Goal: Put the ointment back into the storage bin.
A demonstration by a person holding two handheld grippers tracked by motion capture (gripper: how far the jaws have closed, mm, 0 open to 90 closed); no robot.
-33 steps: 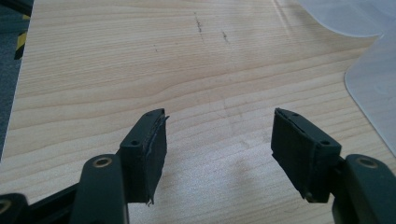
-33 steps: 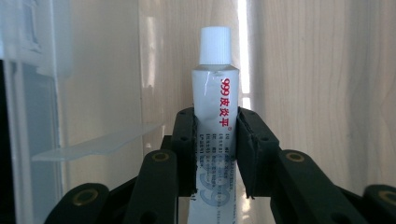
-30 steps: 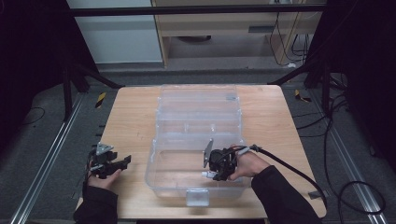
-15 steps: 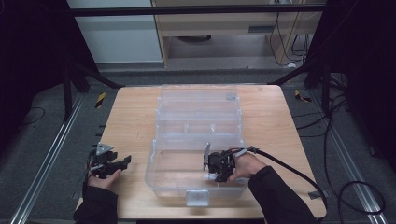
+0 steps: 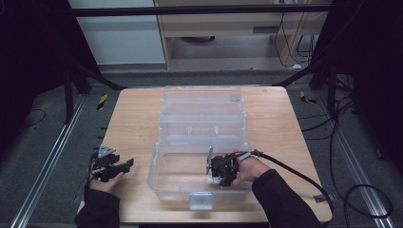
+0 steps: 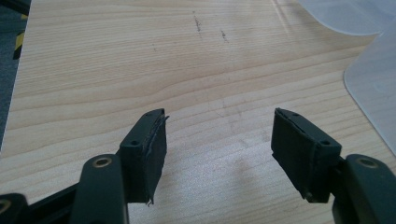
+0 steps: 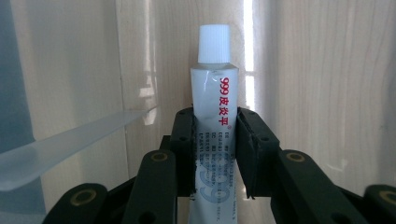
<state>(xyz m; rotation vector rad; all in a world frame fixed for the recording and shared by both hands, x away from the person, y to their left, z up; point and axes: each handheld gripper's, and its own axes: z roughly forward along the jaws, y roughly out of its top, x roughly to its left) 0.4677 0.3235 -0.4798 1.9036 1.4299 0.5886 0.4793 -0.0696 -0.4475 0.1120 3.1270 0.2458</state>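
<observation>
I have the right tongs (image 7: pixel 215 140) clamped on a white ointment tube (image 7: pixel 214 126), the pads pressing its printed body from both sides while the white cap (image 7: pixel 214 43) sticks out past the tips. In the high view the right tongs (image 5: pixel 219 178) sit inside the near half of the clear plastic case (image 5: pixel 161 161), which lies opened flat along the middle of the tabletop (image 5: pixel 128 123), its far half reaching toward the far edge. The tube's cap end (image 5: pixel 212 180) shows just above the case floor, close to the near wall and a little right of the latch tab (image 5: pixel 200 200). I can see nothing else lying in either half of the case; the far half shows only ribs and dividers through the plastic. In the right gripper view a thin translucent wall (image 7: pixel 70 140) crosses at the left.

My left tongs (image 6: pixel 219 140) stand wide apart with nothing between them, over bare wood near the tabletop's near-left corner, well apart from the case.
</observation>
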